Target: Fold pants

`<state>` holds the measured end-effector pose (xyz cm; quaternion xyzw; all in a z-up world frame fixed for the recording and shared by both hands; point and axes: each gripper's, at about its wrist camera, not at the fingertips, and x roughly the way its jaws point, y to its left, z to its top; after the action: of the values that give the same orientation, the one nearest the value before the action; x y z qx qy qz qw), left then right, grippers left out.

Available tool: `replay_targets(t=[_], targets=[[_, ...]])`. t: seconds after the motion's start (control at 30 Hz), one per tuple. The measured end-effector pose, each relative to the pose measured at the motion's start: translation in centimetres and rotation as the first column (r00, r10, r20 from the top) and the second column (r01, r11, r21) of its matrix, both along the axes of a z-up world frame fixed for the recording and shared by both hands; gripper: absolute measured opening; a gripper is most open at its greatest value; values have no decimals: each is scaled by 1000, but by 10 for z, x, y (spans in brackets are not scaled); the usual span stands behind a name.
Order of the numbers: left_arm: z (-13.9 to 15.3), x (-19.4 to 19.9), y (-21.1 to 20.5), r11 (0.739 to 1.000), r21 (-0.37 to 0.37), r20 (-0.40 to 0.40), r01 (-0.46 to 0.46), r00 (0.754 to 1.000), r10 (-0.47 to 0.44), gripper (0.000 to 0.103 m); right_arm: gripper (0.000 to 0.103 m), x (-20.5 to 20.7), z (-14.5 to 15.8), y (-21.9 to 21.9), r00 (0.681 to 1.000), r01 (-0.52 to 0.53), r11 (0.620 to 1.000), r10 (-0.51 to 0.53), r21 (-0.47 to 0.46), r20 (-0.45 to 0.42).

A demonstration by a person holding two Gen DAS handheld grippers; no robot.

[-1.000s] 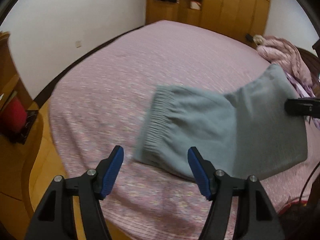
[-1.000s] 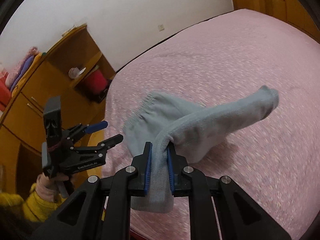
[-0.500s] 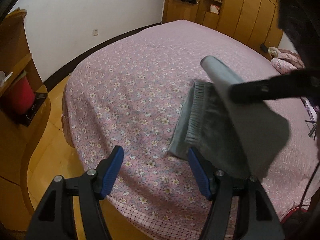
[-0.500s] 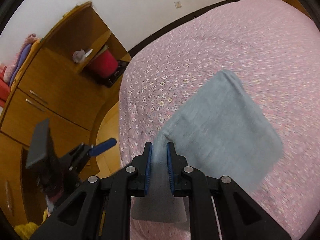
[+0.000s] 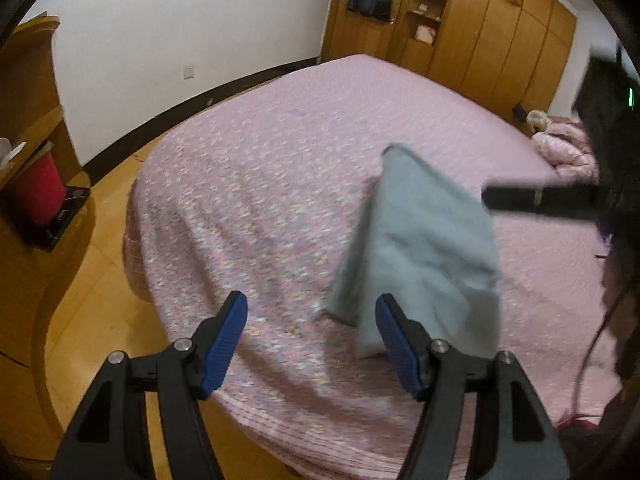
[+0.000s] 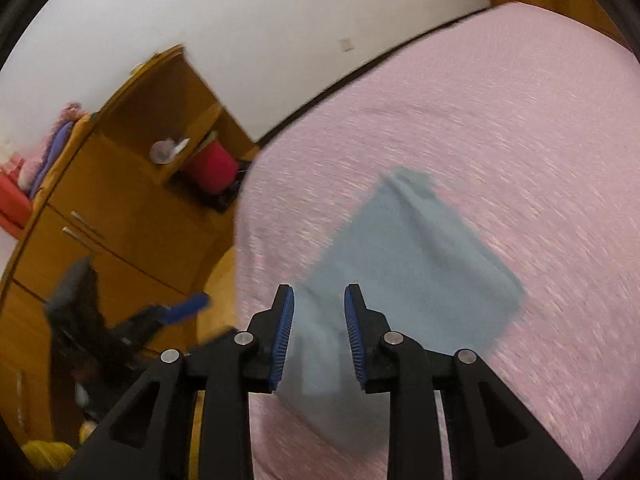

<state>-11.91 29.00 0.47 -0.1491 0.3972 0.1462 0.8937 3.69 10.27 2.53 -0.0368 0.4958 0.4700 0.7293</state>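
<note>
Grey pants lie folded over near the front edge of the pink flowered bed; motion blurs them. My left gripper hovers open and empty, just left of the pants. In the right wrist view the pants run from between the jaws out across the bed. My right gripper is opening: cloth lies between the blue pads, which no longer press on it. The right gripper shows as a dark bar at the right of the left wrist view. The left gripper appears blurred at lower left.
A wooden shelf unit with a red container stands left of the bed, across a strip of wooden floor. Wooden wardrobes line the far wall. A pink jacket lies at the bed's far right.
My right gripper swung the held end of the pants over the waistband half, then its jaws parted off the cloth. The left gripper drifted sideways and stayed open.
</note>
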Motion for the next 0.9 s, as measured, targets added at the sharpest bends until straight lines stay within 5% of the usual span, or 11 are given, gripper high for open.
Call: replay_targets(t=[0.3,0.5,0.73,0.9], targets=[[-13,31,-39,990,-56,-41,129,991,-131,70,27,36,-42,-58,981,182,981,-185,-60,-53],[-49,44,-34,995,10,-143,97,985,-94,73,27,77,-67,-62,958,235,972,-235,-21,-165],[-49,39,-26,996,-22,-144,83,986,-85,77,27,112,-77,-31,958,278,960,-280,-37,-69],[-34,36,-35,995,18,-143,99,985,-96,76,27,109,-66,-36,957,275,961,-275,-16,-95]])
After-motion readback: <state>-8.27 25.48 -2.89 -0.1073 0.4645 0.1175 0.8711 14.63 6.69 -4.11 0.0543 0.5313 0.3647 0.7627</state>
